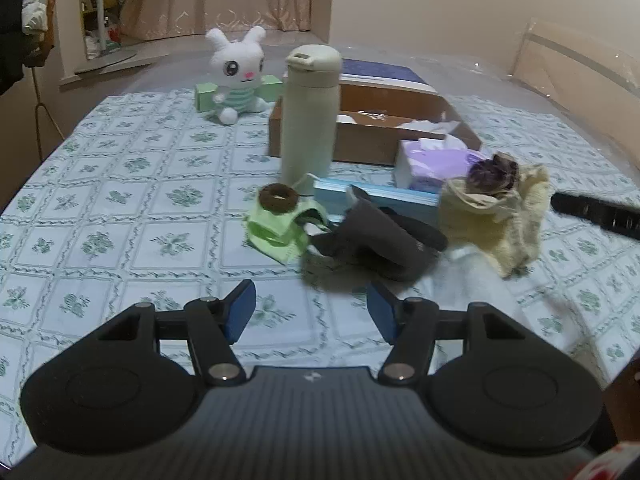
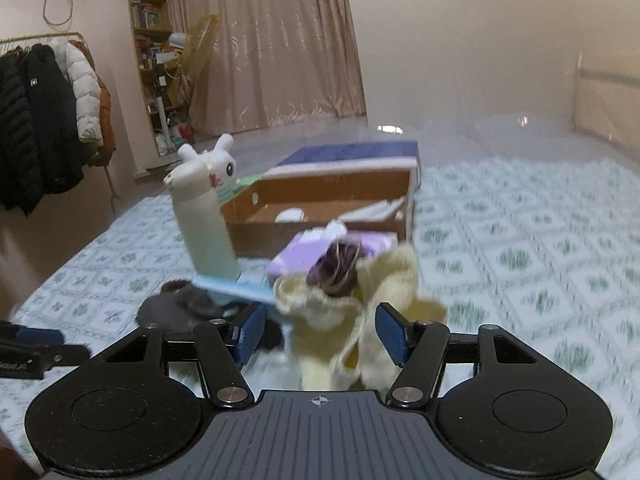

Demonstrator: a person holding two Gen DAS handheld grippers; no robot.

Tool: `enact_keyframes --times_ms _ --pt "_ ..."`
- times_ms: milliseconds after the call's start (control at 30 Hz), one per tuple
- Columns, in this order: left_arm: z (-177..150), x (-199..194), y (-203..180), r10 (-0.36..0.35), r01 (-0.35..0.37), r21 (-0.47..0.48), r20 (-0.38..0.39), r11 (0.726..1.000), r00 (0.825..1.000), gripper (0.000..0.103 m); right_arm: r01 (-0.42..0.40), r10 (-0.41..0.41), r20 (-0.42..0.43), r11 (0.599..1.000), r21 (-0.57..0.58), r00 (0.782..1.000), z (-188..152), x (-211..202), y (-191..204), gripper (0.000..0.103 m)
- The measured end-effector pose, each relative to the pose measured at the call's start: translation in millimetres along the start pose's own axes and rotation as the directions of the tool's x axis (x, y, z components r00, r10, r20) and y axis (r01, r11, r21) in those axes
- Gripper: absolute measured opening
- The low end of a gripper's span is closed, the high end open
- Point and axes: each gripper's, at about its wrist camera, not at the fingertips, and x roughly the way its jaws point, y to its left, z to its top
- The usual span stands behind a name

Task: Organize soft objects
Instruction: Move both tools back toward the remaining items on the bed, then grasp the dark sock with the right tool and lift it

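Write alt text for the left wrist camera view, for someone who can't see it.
Open left tongs hover over a floral tablecloth, pointing at a dark sock. Around it lie a green cloth, a yellow cloth, a tall bottle and a plush rabbit.

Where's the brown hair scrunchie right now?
In the left wrist view, the brown scrunchie lies on the folded green cloth, just in front of the cream thermos bottle.

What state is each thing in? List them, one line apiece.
Cardboard box: open, lidless.
Flask: upright, lid closed.
Plush rabbit: sitting upright.
Tissue pack: open, tissue poking out.
Yellow cloth: crumpled, between the right hand-held gripper jaws, which stand apart.
Dark cloth: crumpled on the table.
Green cloth: bunched under a brown ring.
Left hand-held gripper: open, empty.
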Motion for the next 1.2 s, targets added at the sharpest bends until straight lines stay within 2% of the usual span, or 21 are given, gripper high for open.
enact_keyframes --times_ms 200,333,500,700,833,900,967,1033,1200 --pt "6 12 14 0.034 -0.034 -0.008 0.001 0.999 0.999 0.059 0.031 -0.030 0.024 0.998 -0.062 0.999 22 34 2 0.057" --pt "12 18 21 0.052 -0.052 0.001 0.023 0.999 0.998 0.059 0.068 -0.068 0.002 0.994 -0.081 0.998 28 64 -3 0.056" --pt "20 29 28 0.077 -0.078 0.021 0.042 0.997 0.996 0.059 0.091 -0.094 -0.033 0.991 -0.097 0.995 24 91 -6 0.056" --pt "24 42 32 0.073 -0.073 0.015 0.040 0.997 0.997 0.059 0.125 -0.134 -0.064 0.984 -0.130 0.989 12 104 -4 0.055" --pt "22 50 31 0.061 -0.061 0.016 0.027 0.998 0.998 0.059 0.135 -0.152 -0.070 0.969 -0.205 0.986 2 111 1 0.055" --pt "20 54 30 0.057 -0.058 0.020 0.019 0.998 0.998 0.059 0.140 -0.162 -0.070 0.958 -0.252 0.984 -3 115 4 0.052" --pt "19 57 29 0.057 -0.057 0.022 0.012 0.998 0.998 0.059 0.139 -0.166 -0.070 0.946 -0.291 0.984 -7 118 8 0.034" --pt "19 60 30 0.053 -0.053 0.021 0.010 0.998 0.999 0.059 0.140 -0.165 -0.053 0.938 -0.318 0.985 -11 116 10 0.027" --pt "24 64 32 0.050 -0.051 0.036 0.021 0.998 0.999 0.059 0.099 -0.105 -0.012 0.964 -0.248 0.994 -5 100 3 0.021"
